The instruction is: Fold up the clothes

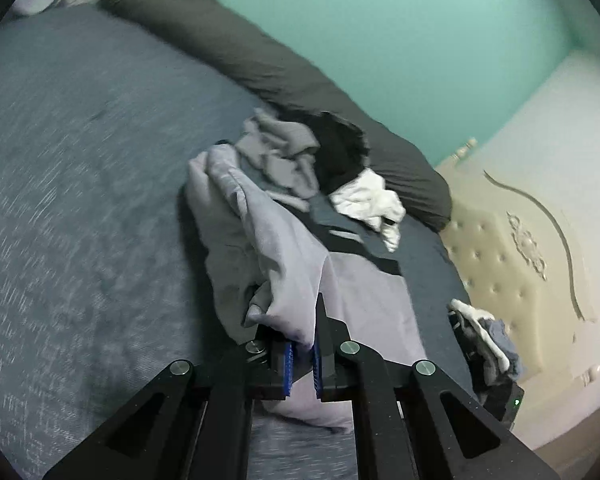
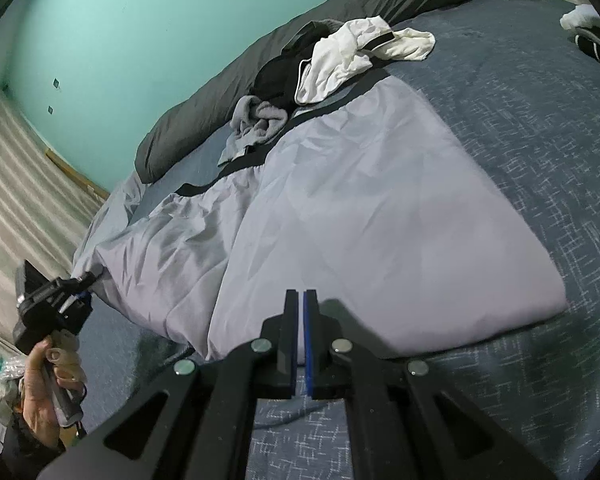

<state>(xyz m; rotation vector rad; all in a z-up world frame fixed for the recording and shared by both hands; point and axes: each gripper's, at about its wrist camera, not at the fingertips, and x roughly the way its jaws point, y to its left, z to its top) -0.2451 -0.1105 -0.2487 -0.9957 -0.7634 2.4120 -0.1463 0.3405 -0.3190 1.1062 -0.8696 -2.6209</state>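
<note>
A pale lilac garment (image 2: 360, 208) with a black waistband (image 2: 240, 164) lies spread on the blue-grey bed cover (image 2: 540, 140). In the right wrist view my left gripper (image 2: 87, 280) grips its left corner at the bed's left side, a hand (image 2: 44, 384) on the handle. In the left wrist view my left gripper (image 1: 288, 312) is shut on a bunched fold of the lilac garment (image 1: 260, 240), which is raised off the bed. My right gripper (image 2: 300, 294) is shut over the garment's near edge. No cloth shows between its pads.
Behind the garment lies a heap of a grey garment (image 2: 256, 124), a black one (image 2: 276, 76) and a white one (image 2: 340, 60). A dark grey bolster (image 2: 220, 96) runs along the teal wall. More clothes (image 1: 484, 332) lie by the cream headboard (image 1: 500, 260).
</note>
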